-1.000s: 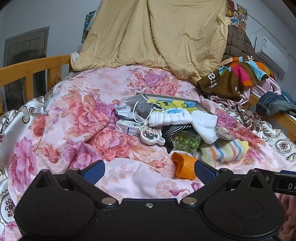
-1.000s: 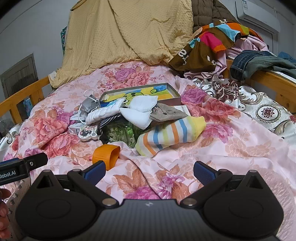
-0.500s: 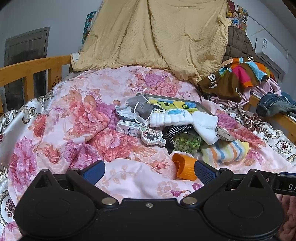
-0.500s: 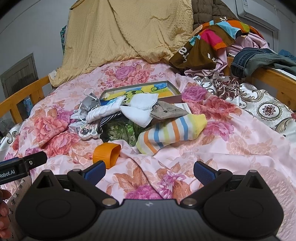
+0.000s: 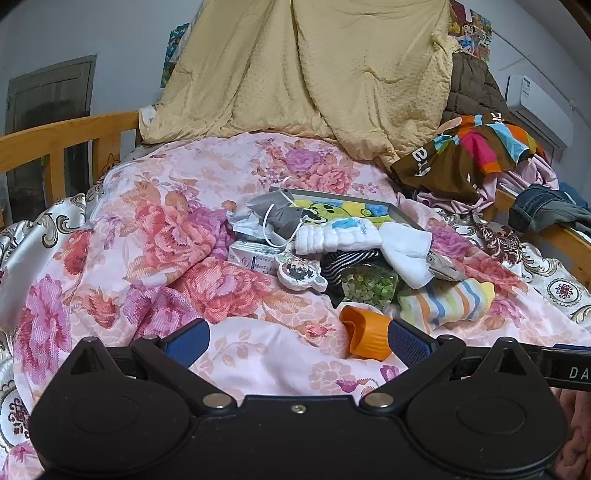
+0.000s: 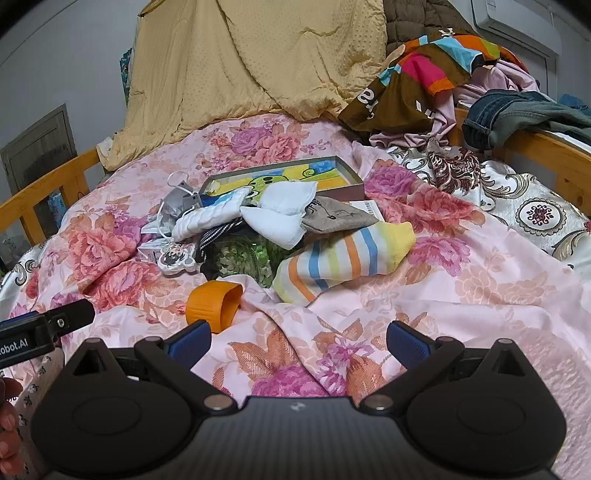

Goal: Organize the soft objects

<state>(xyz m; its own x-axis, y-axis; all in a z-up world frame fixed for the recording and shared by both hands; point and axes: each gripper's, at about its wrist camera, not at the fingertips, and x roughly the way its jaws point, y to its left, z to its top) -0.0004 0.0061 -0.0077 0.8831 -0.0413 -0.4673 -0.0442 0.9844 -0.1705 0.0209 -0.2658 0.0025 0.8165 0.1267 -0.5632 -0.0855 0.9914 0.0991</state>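
Non-task items before you, by clock face from the right wrist view:
- Bed with floral quilt [image 6: 461, 288], across the whole foreground.
- Wooden bed rail [image 6: 48, 184], 9 o'clock.
- Grey door [image 6: 40, 144], 10 o'clock.
- Yellow blanket [image 6: 258, 55] draped upright, 12 o'clock.
- Air conditioner [image 6: 517, 22], 1 o'clock.
- Brown quilted jacket [image 6: 410, 18], 1 o'clock, behind the yellow blanket.
- Jeans [image 6: 517, 114] on the far rail, 2 o'clock.
- Wall posters [image 5: 469, 26], 1 o'clock in your left wrist view.

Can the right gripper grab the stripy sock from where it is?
Probably yes. The right gripper is open and empty, and the striped sock lies on top of the pile, straight ahead, with only bare floral quilt between them.
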